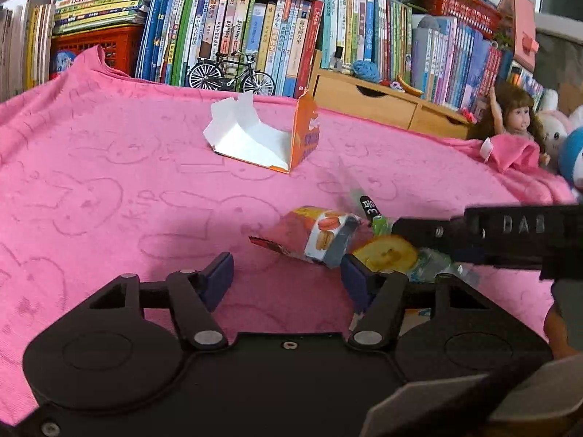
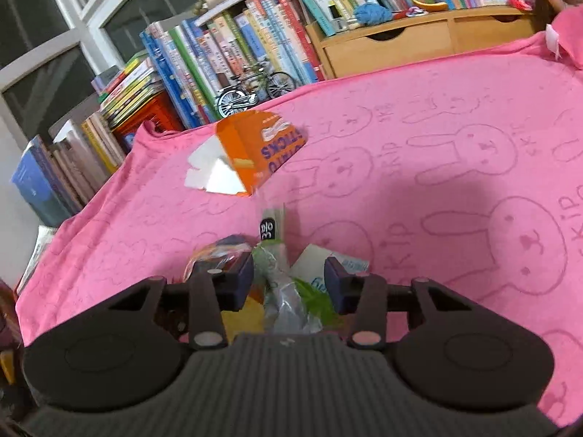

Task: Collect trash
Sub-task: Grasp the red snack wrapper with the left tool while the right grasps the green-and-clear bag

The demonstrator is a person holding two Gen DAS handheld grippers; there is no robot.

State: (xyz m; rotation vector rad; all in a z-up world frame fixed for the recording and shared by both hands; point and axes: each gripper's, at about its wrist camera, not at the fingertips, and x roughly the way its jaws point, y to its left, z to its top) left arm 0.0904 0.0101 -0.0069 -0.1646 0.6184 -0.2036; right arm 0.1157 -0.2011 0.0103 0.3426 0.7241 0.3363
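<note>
Left wrist, pink rabbit-print blanket [image 1: 109, 182], bookshelves [image 1: 255, 29] behind, both tools partly open, empty.

Left gripper [image 1: 288, 276] gapes empty; right gripper [image 2: 288, 280] (angled downward) stands half-parted.

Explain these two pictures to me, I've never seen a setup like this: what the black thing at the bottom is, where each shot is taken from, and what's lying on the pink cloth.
The black shape is a handheld gripper; a person carries one in each hand, with a camera looking forward along its jaws. One picture looks out from the left gripper, the other from the right gripper.

On the pink blanket lie a torn-open orange box and, nearer, a pile of wrappers. Books and a toy bicycle stand behind.

The left jaws are open with nothing between them. The right jaws straddle a clear crinkled wrapper; whether they already pinch it cannot be told.
</note>
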